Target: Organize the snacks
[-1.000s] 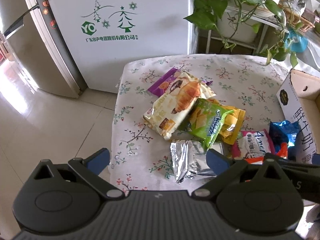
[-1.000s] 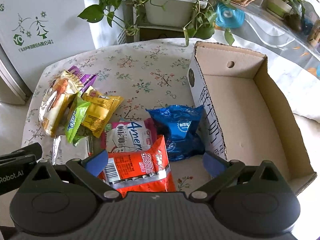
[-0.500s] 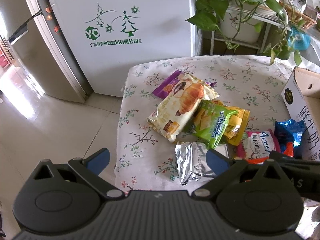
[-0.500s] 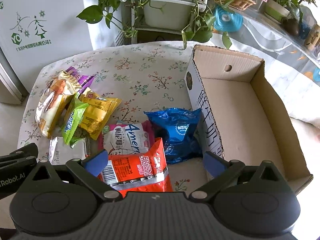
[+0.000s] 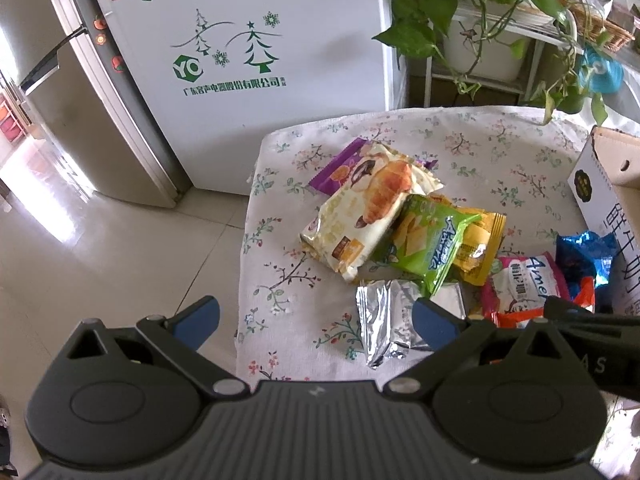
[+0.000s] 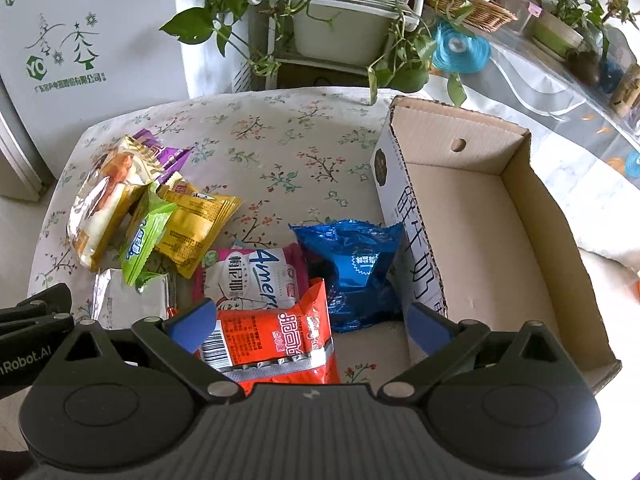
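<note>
Left gripper [image 5: 316, 314]: jaws spread wide, nothing between the blue pads; it hangs above the near left edge of the table [image 5: 500, 148], partly over tiled floor [image 5: 112, 248].

Right gripper [image 6: 310, 322]: jaws likewise spread, empty, over the near edge of the table. Between its fingers lies the red bag [image 6: 276, 344], glossy film with a barcode at its left end, long axis running left to right.

Just beyond the red bag: a pink-and-white packet [image 6: 252, 276], flat, and a blue foil bag [image 6: 356, 264], crumpled and puffy, touching the box [image 6: 520, 184] wall to its right.

Ahead of the left gripper, at its right finger, a silver foil pack [image 5: 384, 316] lies flat, creased, long axis pointing away from the tongs. Further ahead is a pile: a green packet [image 5: 432, 244] resting on a yellow packet [image 5: 480, 244]; a cream pastry bag [image 5: 368, 212], pillow-shaped, long axis slanting away to the right; a purple wrapper [image 5: 336, 168] under its far end.

The box is corrugated cardboard, open-topped, rectangular, white printed outer wall, bare brown interior, holding nothing visible. It sits right of the right gripper, long axis running away from it.

The tablecloth is a floral print, soft at the corners. Its far half is bare and gives open room. A white appliance [image 5: 240, 60] and potted plants [image 6: 320, 12] stand beyond the far edge.
</note>
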A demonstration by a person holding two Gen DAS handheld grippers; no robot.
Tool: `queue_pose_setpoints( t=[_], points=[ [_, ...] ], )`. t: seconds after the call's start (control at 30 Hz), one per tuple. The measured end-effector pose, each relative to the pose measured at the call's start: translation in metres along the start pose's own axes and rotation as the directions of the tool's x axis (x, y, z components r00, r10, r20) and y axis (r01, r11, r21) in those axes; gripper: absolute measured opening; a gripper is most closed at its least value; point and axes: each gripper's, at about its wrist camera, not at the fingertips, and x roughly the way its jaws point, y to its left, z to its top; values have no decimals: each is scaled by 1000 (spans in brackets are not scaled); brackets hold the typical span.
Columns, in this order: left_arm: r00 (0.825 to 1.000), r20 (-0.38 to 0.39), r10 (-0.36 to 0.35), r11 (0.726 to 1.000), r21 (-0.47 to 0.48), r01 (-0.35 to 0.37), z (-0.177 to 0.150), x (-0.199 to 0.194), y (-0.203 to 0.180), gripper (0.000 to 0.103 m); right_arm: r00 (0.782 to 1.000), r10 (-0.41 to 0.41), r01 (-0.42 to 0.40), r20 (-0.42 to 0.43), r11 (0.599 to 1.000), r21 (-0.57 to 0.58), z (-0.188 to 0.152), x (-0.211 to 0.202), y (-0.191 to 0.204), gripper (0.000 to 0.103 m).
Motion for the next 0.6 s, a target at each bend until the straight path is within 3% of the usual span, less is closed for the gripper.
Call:
queue_pose_setpoints(
  t=[0.17,0.37,0.5,0.6],
  points=[
    [1000,-2,-3,1000,8,3,-2,0,-1,101,1000,1,-1,9,1000,-14,-1,1,1,103],
    [998,-15,-65,998,-4,65,-6,1,4,101,999,27,-26,28,999,-20,-4,0,-4,103],
    [988,-42,-150,988,-43,148,-6,6,13,101,996,72,-71,53,997,-24,-6,-4,-11,103],
    [986,-37,-160,984,-88,157,-3,8,24,101,987,141,-140,80,990,-21,-7,-12,-20,103]
  ],
)
